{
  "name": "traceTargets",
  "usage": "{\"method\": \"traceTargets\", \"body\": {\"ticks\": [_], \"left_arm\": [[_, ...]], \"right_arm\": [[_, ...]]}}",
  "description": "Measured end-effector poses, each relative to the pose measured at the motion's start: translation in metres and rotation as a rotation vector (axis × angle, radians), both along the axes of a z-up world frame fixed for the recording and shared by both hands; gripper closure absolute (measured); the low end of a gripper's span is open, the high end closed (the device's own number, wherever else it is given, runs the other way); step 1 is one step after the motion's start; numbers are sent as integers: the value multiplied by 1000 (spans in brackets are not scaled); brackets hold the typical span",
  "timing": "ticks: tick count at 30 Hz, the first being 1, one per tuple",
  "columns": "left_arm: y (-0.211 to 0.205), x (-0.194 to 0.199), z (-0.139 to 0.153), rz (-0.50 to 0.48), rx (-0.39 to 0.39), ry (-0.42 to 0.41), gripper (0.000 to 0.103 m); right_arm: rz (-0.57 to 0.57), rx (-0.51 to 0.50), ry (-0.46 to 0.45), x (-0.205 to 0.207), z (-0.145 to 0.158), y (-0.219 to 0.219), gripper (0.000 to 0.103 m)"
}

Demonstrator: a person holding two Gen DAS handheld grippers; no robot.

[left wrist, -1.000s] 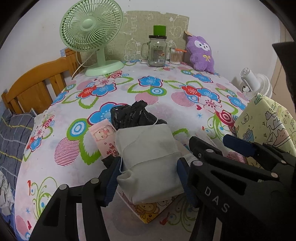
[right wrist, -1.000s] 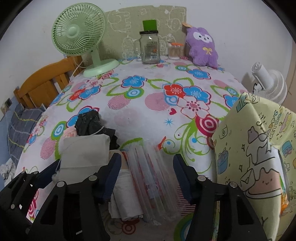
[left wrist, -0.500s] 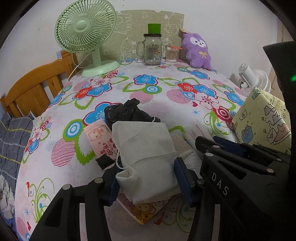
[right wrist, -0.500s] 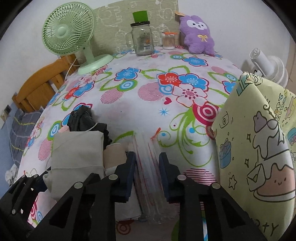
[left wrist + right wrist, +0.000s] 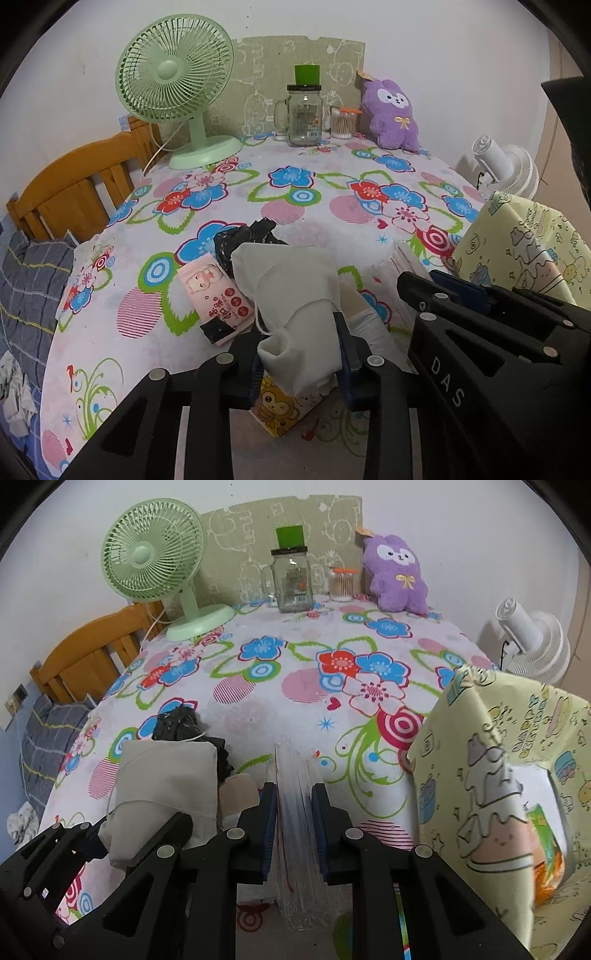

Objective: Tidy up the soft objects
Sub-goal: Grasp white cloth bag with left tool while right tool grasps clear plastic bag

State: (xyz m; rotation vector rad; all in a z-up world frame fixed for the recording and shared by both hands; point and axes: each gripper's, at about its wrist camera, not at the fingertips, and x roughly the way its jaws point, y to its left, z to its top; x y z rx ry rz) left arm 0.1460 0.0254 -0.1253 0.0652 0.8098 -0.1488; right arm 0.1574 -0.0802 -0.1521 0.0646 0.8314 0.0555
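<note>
My left gripper (image 5: pixel 299 350) is shut on a grey-white drawstring cloth pouch (image 5: pixel 295 295), pinching its near end; the pouch also shows in the right wrist view (image 5: pixel 166 786). Under and beside it lie a black plastic bag (image 5: pixel 243 240), a pink cartoon packet (image 5: pixel 218 291), a monkey-print packet (image 5: pixel 284 406) and a beige and white rolled item (image 5: pixel 236 797). My right gripper (image 5: pixel 294 827) is shut on a clear plastic sleeve (image 5: pixel 295 794) lying flat on the floral tablecloth (image 5: pixel 295 672). A yellow cartoon fabric storage box (image 5: pixel 498 775) stands open at the right.
At the table's back stand a green desk fan (image 5: pixel 177 85), a glass jar mug (image 5: pixel 304 114), a cotton swab pot (image 5: pixel 341 123) and a purple plush toy (image 5: pixel 391 114). A wooden headboard (image 5: pixel 74 184) and bedding are at the left, a white fan (image 5: pixel 532 638) at the right.
Both grippers closed from open: the left onto the cloth pouch, bunching its near end, the right onto the clear plastic sleeve.
</note>
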Motion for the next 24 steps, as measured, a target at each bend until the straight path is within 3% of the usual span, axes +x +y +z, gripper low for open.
{"method": "traceTargets", "body": {"ticks": [24], "left_arm": [[-11, -41, 56, 0, -3, -139, 74]], "right_arm": [[20, -10, -151, -48, 64, -2, 81]]}}
